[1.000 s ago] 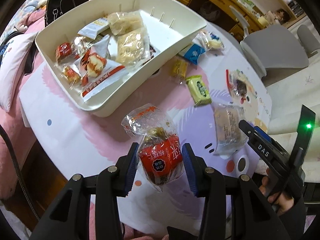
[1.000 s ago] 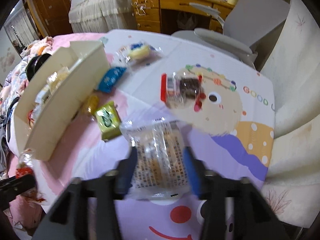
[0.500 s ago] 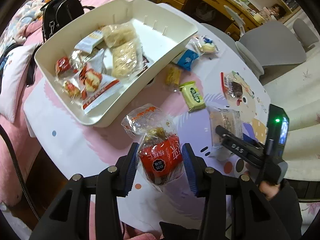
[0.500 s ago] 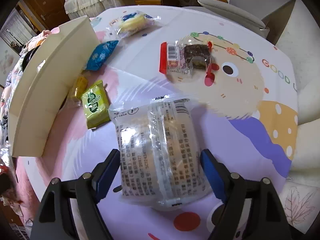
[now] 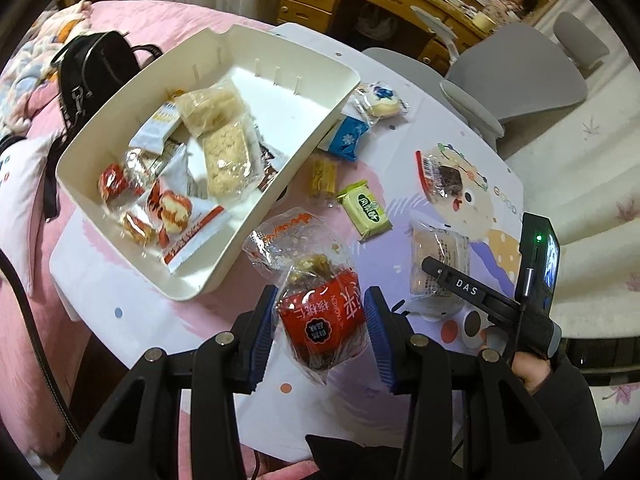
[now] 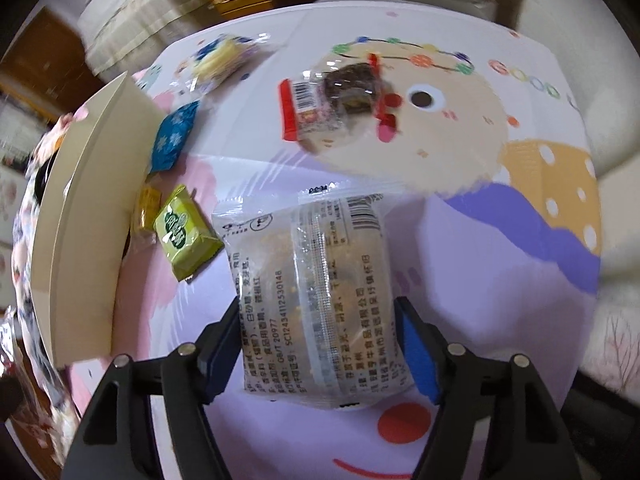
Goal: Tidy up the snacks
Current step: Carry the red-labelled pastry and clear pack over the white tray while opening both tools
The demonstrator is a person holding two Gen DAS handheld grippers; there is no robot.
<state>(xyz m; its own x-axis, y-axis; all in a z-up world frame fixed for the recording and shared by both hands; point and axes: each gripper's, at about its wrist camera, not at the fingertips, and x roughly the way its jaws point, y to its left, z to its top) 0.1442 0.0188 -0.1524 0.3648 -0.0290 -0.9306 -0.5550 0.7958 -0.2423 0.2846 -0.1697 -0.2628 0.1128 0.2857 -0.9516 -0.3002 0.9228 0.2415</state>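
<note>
My left gripper (image 5: pixel 320 308) is shut on a red snack packet (image 5: pixel 326 326) and holds it above the table, near the front corner of the cream tray (image 5: pixel 260 216). The tray holds several wrapped snacks. My right gripper (image 6: pixel 316 316) points down over a clear-wrapped cake packet (image 6: pixel 316 280) that lies flat on the table. Its jaws are closing with the packet between them, and the pads are at the wrapper's side edges without squeezing it. The left wrist view shows one right finger (image 5: pixel 452 280) over the same packet (image 5: pixel 440 248).
Loose on the cloth are a green packet (image 5: pixel 364 210), a yellow candy (image 5: pixel 323 176), a blue packet (image 5: pixel 346 138), a dark brownie packet (image 5: pixel 444 176), a round cookie packet (image 5: pixel 380 100) and a clear orange-printed bag (image 5: pixel 288 236). A black bag (image 5: pixel 96 68) lies left and a grey chair (image 5: pixel 516 80) stands behind.
My left gripper has risen with the red packet still in it. My right gripper has come down and rolled over the clear cake packet, its jaws widening and then narrowing around it.
</note>
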